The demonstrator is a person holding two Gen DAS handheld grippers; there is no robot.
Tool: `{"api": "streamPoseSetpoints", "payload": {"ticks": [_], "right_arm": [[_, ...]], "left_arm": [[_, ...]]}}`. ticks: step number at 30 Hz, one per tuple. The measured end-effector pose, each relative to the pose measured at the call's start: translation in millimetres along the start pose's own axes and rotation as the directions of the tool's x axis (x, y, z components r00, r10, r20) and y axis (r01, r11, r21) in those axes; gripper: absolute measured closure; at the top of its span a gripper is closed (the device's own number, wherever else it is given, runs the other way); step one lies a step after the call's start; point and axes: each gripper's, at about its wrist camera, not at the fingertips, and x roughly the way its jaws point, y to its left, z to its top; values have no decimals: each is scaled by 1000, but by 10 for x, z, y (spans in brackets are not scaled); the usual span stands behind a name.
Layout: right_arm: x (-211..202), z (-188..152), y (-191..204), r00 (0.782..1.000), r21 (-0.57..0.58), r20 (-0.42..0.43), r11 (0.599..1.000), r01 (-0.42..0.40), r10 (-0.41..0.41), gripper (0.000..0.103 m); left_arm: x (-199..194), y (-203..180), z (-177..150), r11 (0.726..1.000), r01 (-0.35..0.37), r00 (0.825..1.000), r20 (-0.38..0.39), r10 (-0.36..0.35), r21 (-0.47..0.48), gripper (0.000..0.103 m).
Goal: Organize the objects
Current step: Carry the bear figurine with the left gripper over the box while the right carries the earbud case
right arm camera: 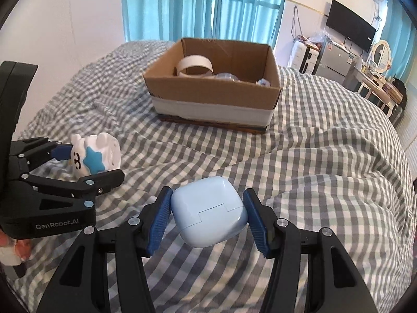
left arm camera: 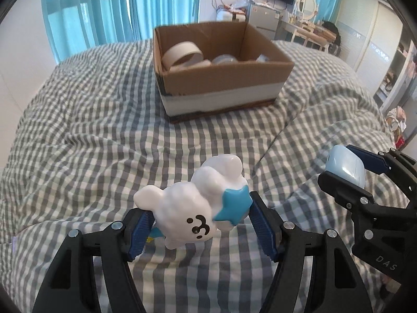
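My left gripper (left arm camera: 202, 224) is shut on a white cloud-shaped toy (left arm camera: 192, 203) with a face and a blue star, held just above the checked bedspread; the toy also shows in the right wrist view (right arm camera: 95, 156). My right gripper (right arm camera: 208, 215) is shut on a pale blue earbud case (right arm camera: 208, 211), also low over the bed; the case also shows in the left wrist view (left arm camera: 345, 165). An open cardboard box (left arm camera: 221, 83) stands farther back on the bed, also in the right wrist view (right arm camera: 213, 101). It holds a tape roll (left arm camera: 182, 54) and some small pale items.
The grey-and-white checked bedspread (left arm camera: 91, 130) is rumpled, with a raised fold at the right. Blue curtains (right arm camera: 203, 5) hang behind the bed. A TV, a small fridge and a dressing table stand at the far right of the room.
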Motion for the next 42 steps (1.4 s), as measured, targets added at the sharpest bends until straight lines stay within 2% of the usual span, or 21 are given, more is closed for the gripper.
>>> {"api": "streamPoseSetpoints", "payload": {"ticks": [4, 13, 23, 30, 36, 42], "right_arm": [[-246, 32, 7, 999, -5, 37, 1000, -7, 8, 47], [-758, 241, 37, 989, -57, 145, 997, 43, -34, 47], [-912, 822, -75, 972, -76, 234, 996, 51, -32, 47], [-656, 1415, -239, 966, -57, 258, 997, 47, -31, 47], [-173, 1976, -381, 968, -40, 251, 999, 37, -26, 47], [414, 2398, -507, 972, -14, 235, 999, 33, -29, 47]], "left_arm": [[-229, -47, 34, 1000, -8, 998, 58, 8, 2, 32], [-644, -123, 211, 1000, -22, 985, 173, 19, 13, 32], [-779, -123, 755, 999, -39, 964, 264, 29, 33, 32], [-602, 31, 1294, 999, -49, 955, 294, 40, 22, 32], [-247, 184, 1736, 997, -78, 956, 284, 71, 13, 32], [217, 254, 2081, 996, -88, 961, 264, 80, 19, 32]]}}
